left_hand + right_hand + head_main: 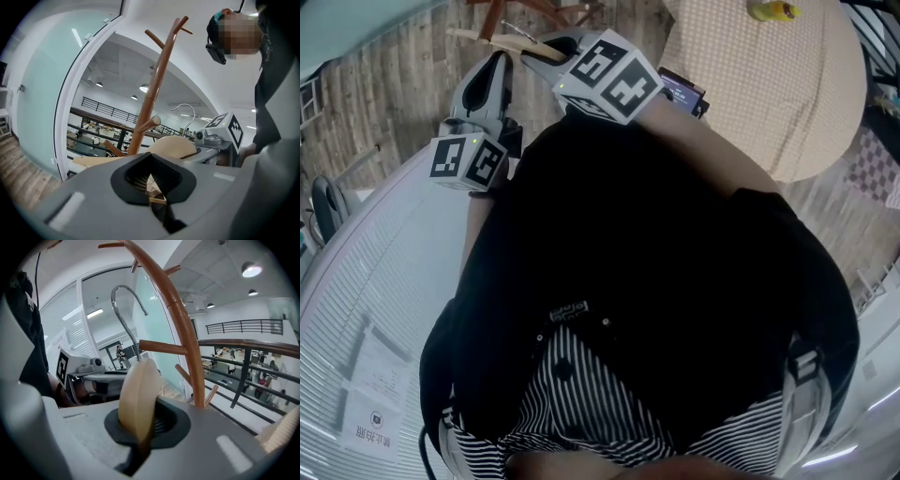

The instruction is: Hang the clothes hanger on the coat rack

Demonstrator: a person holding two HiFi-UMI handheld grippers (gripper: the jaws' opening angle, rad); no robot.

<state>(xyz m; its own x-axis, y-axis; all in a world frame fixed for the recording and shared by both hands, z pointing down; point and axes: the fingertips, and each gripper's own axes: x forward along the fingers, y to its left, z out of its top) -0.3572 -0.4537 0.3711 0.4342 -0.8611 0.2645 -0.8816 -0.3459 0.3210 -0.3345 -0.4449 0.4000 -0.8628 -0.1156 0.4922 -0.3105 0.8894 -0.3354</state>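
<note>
Noted a floor of pale wooden planks at the upper left of the head view; found on it the reddish-brown foot of the coat rack; found to the right a round table under a cream checked cloth; noted one small yellow thing lying on that cloth, too small to name.

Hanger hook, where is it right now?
In the right gripper view, the metal hook rises upper left of centre from the wooden hanger, just left of the coat rack trunk.
</note>
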